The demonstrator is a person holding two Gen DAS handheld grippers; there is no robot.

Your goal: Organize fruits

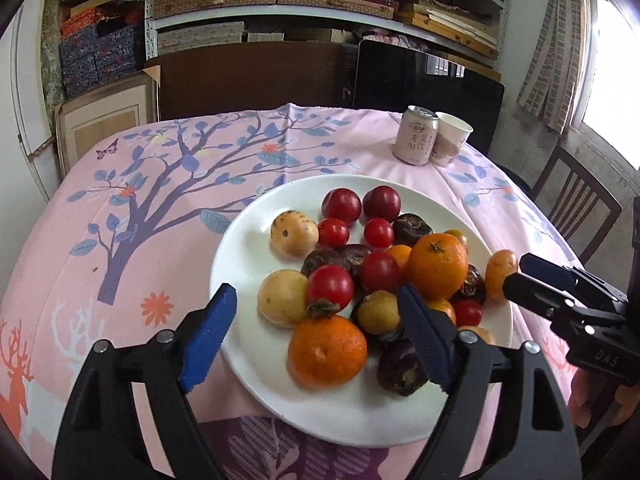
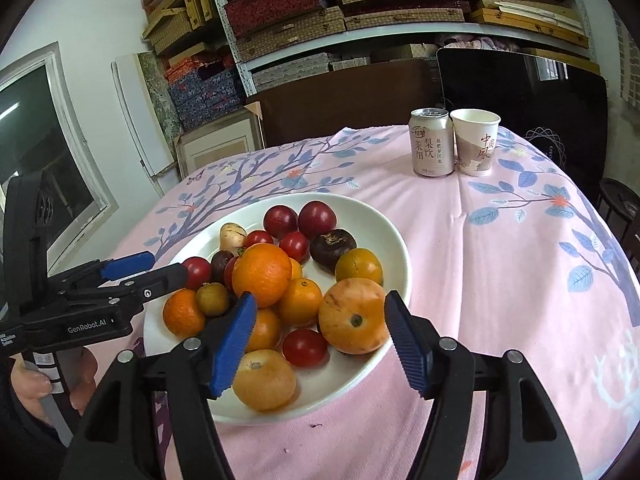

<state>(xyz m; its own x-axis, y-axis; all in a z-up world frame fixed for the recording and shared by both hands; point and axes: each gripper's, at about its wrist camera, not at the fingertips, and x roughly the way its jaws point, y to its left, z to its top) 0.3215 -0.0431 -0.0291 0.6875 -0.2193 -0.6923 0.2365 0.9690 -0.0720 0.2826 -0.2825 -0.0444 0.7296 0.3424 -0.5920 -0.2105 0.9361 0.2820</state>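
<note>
Fruit (image 1: 328, 352) lies heaped on plate (image 1: 248, 344), mid-desk. Left claw (image 1: 316, 336) wide, empty, over near rim; right claw (image 2: 320, 340) half open, empty, straddling a big orange fruit (image 2: 354, 316) without touching it. Risk: nudging the heap sends round pieces rolling off. Can (image 2: 432, 142) and cup (image 2: 476, 142) stand well behind, clear.

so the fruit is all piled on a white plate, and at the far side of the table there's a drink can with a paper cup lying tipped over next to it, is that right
Not quite. The paper cup is not tipped over: it stands upright, mouth up, close beside the drink can, as the right wrist view shows. The rest holds: the fruit is piled on the white plate, and can and cup are at the far side of the table.
</note>
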